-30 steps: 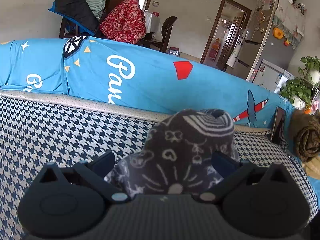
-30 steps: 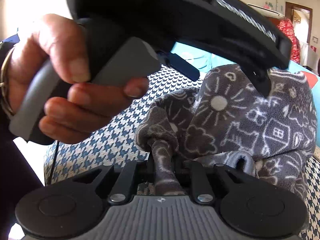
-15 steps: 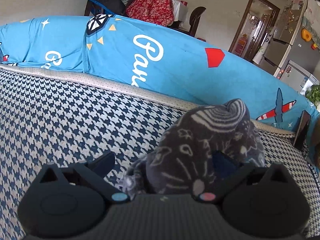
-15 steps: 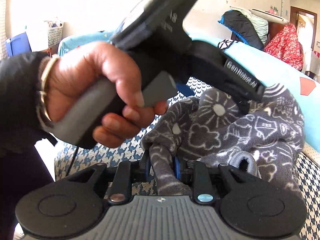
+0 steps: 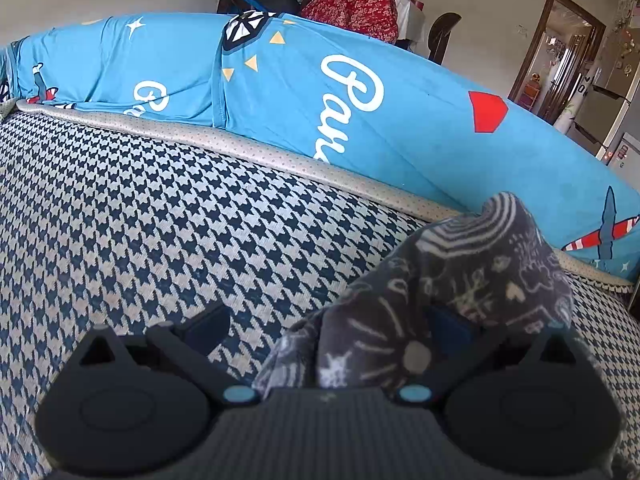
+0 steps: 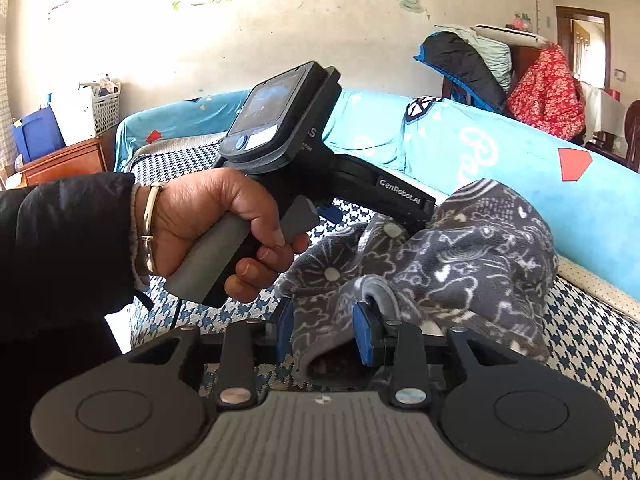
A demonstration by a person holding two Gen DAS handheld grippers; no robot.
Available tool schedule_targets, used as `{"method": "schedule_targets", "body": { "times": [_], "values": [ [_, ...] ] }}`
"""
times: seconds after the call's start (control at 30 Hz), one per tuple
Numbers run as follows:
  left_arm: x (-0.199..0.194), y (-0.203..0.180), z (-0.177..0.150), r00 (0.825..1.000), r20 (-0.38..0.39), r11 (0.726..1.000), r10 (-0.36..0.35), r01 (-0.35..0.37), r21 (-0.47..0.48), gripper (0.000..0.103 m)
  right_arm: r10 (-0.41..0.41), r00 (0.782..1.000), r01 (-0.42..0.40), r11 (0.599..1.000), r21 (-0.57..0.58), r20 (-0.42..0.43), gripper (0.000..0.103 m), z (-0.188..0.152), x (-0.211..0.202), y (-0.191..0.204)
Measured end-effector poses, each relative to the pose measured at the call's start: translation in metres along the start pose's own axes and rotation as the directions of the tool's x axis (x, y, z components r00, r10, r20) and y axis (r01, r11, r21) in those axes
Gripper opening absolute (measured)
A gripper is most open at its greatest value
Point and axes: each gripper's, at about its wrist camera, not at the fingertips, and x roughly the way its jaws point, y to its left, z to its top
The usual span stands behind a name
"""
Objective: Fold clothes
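- The right gripper (image 6: 324,328) has its two blue-padded fingers (image 6: 365,332) a little apart, and a fold of the grey patterned fleece garment (image 6: 460,264) passes between them. The pads are not pressed tight on it; the cloth hangs loosely in the gap.
- The left gripper (image 5: 328,332) is spread wide. Its left finger (image 5: 208,326) stands free over the seat, while the fleece garment (image 5: 452,292) lies draped over the right finger, so only a dark blue piece of this one shows.
- In the right wrist view the left gripper's body (image 6: 320,160) appears from the side, with its small screen up and its front end buried in the top of the garment.
- The person's left hand (image 6: 216,224) grips the grey handle, one finger on the trigger. A metal bangle (image 6: 148,220) sits at the wrist, next to a black sleeve (image 6: 68,232).
- The garment is a bunched heap with white doodle prints – flowers, houses, stripes – and it rests on the sofa seat, between both grippers.
- The seat has a navy-and-white houndstooth cover (image 5: 160,220).
- Behind it runs the backrest under a bright blue printed cover (image 5: 360,112), with white script letters and a red shape.
- Farther back, a red floral cloth (image 5: 352,0) and a dark jacket (image 6: 460,64) hang over furniture. A doorway (image 5: 560,52) is at the right.
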Motion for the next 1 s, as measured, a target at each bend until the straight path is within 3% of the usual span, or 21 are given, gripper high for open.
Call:
{"method": "schedule_targets", "body": {
  "times": [0.37, 0.47, 0.63, 0.73, 0.8, 0.87, 1.0],
  "values": [
    [0.008, -0.003, -0.002, 0.999, 0.003, 0.999, 0.047, -0.047, 0.011, 0.103, 0.039, 0.997, -0.048, 0.990, 0.132, 0.071, 0.032, 0.000, -0.038, -0.020],
    [0.011, -0.001, -0.002, 0.998, -0.006, 0.998, 0.067, -0.067, 0.006, 0.103, -0.010, 0.996, -0.001, 0.992, 0.130, 0.085, 0.046, 0.000, -0.048, -0.022],
    [0.012, 0.001, -0.002, 0.997, -0.009, 0.997, 0.073, -0.073, 0.005, 0.103, -0.124, 0.992, 0.120, 0.971, 0.207, 0.003, 0.050, -0.005, -0.042, -0.037],
    [0.012, 0.001, -0.002, 0.997, -0.009, 0.997, 0.080, -0.080, 0.005, 0.103, -0.136, 0.989, 0.147, 0.952, 0.269, -0.057, 0.052, -0.011, -0.029, -0.046],
    [0.011, 0.002, -0.002, 0.996, -0.009, 0.996, 0.092, -0.092, 0.008, 0.103, -0.114, 0.992, 0.127, 0.933, 0.338, -0.059, 0.059, -0.013, -0.021, -0.053],
    [0.010, 0.002, -0.001, 0.995, -0.011, 0.995, 0.098, -0.098, 0.011, 0.103, -0.102, 0.994, 0.111, 0.914, 0.390, -0.042, 0.059, -0.014, -0.014, -0.058],
    [0.006, 0.003, 0.000, 0.994, -0.012, 0.994, 0.109, -0.108, 0.012, 0.103, -0.172, 0.985, 0.155, 0.920, 0.360, 0.017, 0.059, -0.007, -0.005, -0.053]
  ]
}}
